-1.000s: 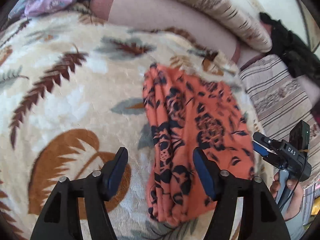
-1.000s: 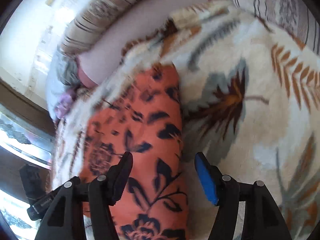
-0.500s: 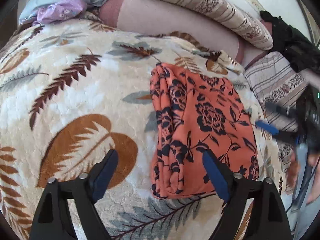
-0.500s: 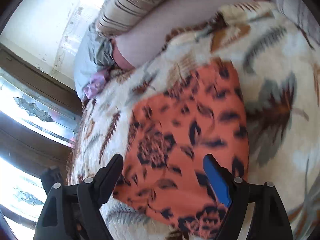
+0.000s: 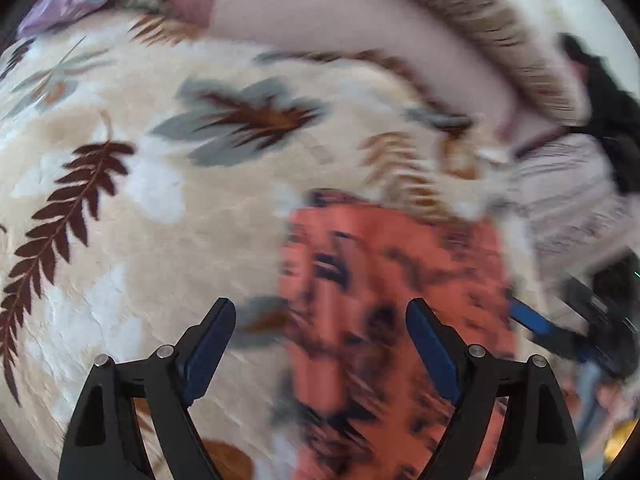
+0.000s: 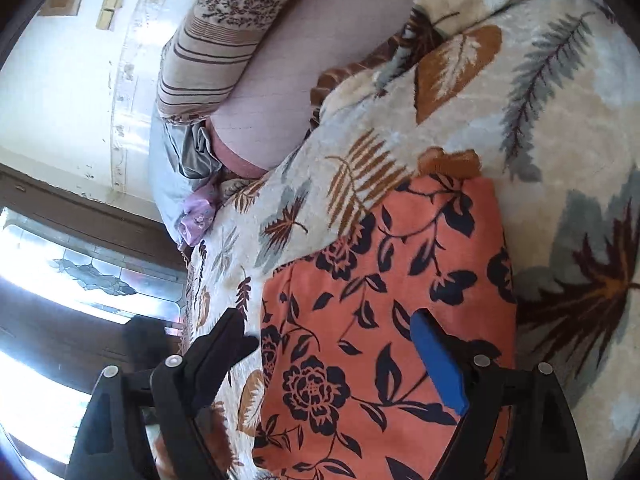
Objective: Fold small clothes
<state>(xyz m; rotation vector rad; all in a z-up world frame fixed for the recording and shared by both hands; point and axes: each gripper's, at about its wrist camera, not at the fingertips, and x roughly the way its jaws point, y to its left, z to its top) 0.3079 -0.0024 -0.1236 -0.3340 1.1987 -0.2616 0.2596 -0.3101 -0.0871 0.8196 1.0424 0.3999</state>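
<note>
An orange garment with a dark floral print [image 5: 384, 280] lies folded flat on the leaf-patterned blanket [image 5: 120, 208]. It also shows in the right wrist view [image 6: 384, 300]. My left gripper [image 5: 320, 328] is open and empty above the garment's left edge; this view is blurred. My right gripper [image 6: 332, 340] is open and empty, held over the garment's near part. The right gripper shows at the far right of the left wrist view [image 5: 560, 328], beside the garment's right edge.
A striped bolster [image 6: 224, 36] and a pink pillow [image 6: 296, 64] lie at the bed's head. A purple cloth [image 6: 196, 216] and a grey cloth [image 6: 192, 148] lie beside them. A black object [image 5: 608, 112] sits at the far right. A window [image 6: 60, 280] is at left.
Both grippers have shifted over the garment; the left wrist view has swung and blurred, coming closer to the cloth. The garment lies as before. Both stay open.
</note>
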